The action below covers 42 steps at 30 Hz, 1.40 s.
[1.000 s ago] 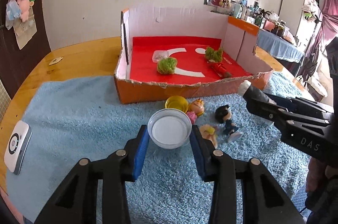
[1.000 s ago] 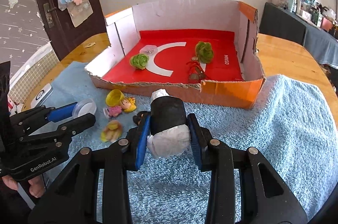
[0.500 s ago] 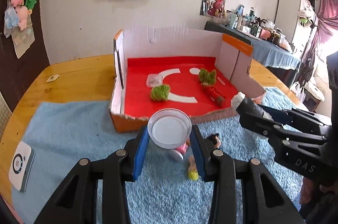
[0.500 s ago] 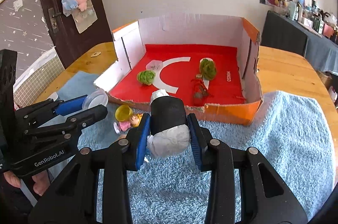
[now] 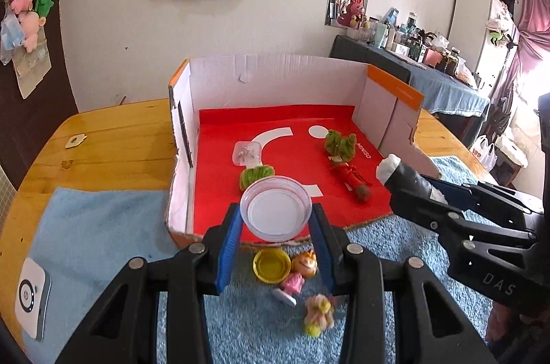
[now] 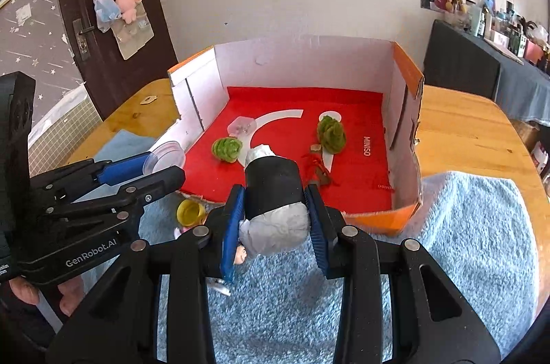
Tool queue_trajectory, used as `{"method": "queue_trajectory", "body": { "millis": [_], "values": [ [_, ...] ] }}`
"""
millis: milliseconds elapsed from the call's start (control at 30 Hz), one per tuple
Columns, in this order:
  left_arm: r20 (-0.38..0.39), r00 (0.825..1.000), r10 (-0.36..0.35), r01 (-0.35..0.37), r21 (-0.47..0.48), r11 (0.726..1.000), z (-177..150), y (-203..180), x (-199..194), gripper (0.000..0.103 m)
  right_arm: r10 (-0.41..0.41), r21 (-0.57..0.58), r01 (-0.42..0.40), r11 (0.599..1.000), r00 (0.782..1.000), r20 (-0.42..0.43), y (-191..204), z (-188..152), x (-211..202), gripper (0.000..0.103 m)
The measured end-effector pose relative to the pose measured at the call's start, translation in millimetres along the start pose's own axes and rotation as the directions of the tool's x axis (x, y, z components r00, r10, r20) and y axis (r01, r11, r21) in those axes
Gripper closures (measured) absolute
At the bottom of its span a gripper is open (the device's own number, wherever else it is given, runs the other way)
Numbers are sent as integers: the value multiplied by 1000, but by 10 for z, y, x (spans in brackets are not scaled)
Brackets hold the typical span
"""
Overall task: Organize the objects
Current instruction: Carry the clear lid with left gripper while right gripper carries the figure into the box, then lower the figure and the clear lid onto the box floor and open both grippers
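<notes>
Both grippers have lifted toward the box (image 5: 275,78), left gripper (image 5: 275,226) clamped on a clear lid (image 5: 275,209), right gripper (image 6: 275,223) clamped on a wrapped roll (image 6: 273,188); the shallow lid grip could slip over the rim.

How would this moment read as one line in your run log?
left tool: shut on clear lid | right tool: shut on black-and-white roll | both near cardboard box
</notes>
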State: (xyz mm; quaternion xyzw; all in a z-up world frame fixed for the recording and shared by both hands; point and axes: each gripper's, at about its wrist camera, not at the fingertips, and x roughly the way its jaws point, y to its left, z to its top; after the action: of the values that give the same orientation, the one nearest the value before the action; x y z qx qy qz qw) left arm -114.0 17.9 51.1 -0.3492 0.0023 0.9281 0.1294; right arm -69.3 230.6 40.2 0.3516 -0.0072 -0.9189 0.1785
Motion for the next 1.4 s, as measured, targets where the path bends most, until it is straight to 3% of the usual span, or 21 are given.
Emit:
{"method": "queue_trajectory", "body": {
  "millis": [433, 933, 1400],
  "values": [
    [-59, 998, -4, 4, -3, 1000, 204, 61, 329, 62, -1, 3, 1, 1000, 999, -48, -77, 166, 283, 69],
    [-180, 983, -27, 28, 6, 1000, 194, 129, 675, 61, 17, 2, -17, 1000, 992, -127, -105, 207, 635, 69],
    [-233, 972, -22, 26, 17, 1000, 182, 145, 876, 61, 14, -2, -15, 1000, 981, -192, -168, 190, 847, 69]
  ]
}}
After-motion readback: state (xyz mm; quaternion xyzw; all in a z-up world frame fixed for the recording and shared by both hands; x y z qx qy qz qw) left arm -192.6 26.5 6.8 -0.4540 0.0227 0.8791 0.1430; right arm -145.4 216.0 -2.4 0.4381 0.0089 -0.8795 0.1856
